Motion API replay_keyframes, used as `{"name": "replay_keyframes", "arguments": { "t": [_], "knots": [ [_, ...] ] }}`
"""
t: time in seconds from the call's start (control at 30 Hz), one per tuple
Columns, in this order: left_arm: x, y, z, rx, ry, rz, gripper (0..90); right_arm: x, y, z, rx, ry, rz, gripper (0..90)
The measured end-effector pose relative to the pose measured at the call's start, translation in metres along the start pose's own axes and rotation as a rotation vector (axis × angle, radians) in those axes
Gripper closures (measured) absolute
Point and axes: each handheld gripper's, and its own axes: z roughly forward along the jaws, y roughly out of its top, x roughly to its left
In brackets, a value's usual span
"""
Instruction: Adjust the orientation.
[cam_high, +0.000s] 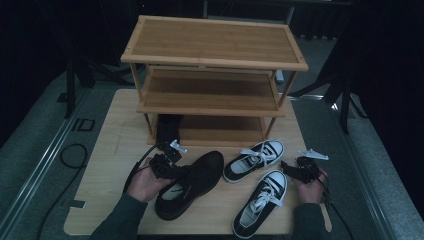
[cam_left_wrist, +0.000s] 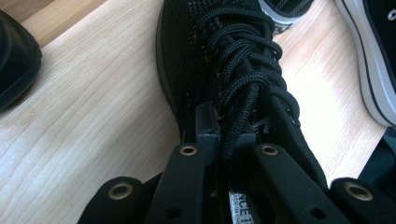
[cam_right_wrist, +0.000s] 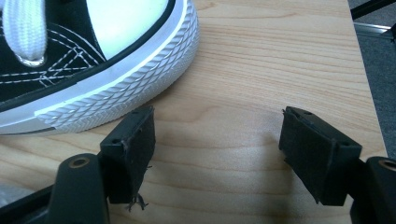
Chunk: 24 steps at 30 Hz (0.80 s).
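The black shoe (cam_high: 192, 181) lies low and left of centre in the high view, toe aimed at the upper right, on the pale wooden worktop (cam_high: 112, 150). In my left gripper view its laces (cam_left_wrist: 243, 70) run up the middle of the frame.

The worktop carries a three-tier bamboo shoe rack (cam_high: 212, 75) at the top centre of the high view; a second black shoe (cam_high: 167, 129) stands at the left of its bottom shelf. Two black-and-white sneakers sit right of centre: one (cam_high: 254, 160) nearer the rack, the other (cam_high: 261, 202) lower in the frame. The room around is dark, with grey floor (cam_high: 30, 150) on both sides and a black cable (cam_high: 75, 155) looped at the left.

My left tongs (cam_high: 172, 172) are drawn narrow and clamp the black shoe at its tongue and laces, near the opening; in my left gripper view the pads meet the laces at the lower centre. My right tongs (cam_right_wrist: 217, 149) stand wide apart with bare worktop between the pads, holding nothing. In my right gripper view the white ribbed toe of the lower sneaker (cam_right_wrist: 121, 93) sits just beside the left pad; I cannot tell whether they touch.

The black shoe lies directly in my left tongs and well apart from my right tongs (cam_high: 300, 170), with both sneakers between.
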Motion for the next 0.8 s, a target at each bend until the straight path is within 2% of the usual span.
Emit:
{"name": "replay_keyframes", "arguments": {
  "t": [0.2,0.7,0.8],
  "knots": [
    [0.002,0.003,0.000,-0.013,0.004,-0.011,86.8,0.000,0.000,0.000,0.000,0.000,0.000,27.0],
    [0.012,0.014,0.000,-0.077,0.017,-0.085,86.6,0.000,0.000,0.000,0.000,0.000,0.000,27.0],
    [0.013,0.015,0.000,-0.082,0.020,-0.090,86.6,0.000,0.000,0.000,0.000,0.000,0.000,27.0]
  ]
}}
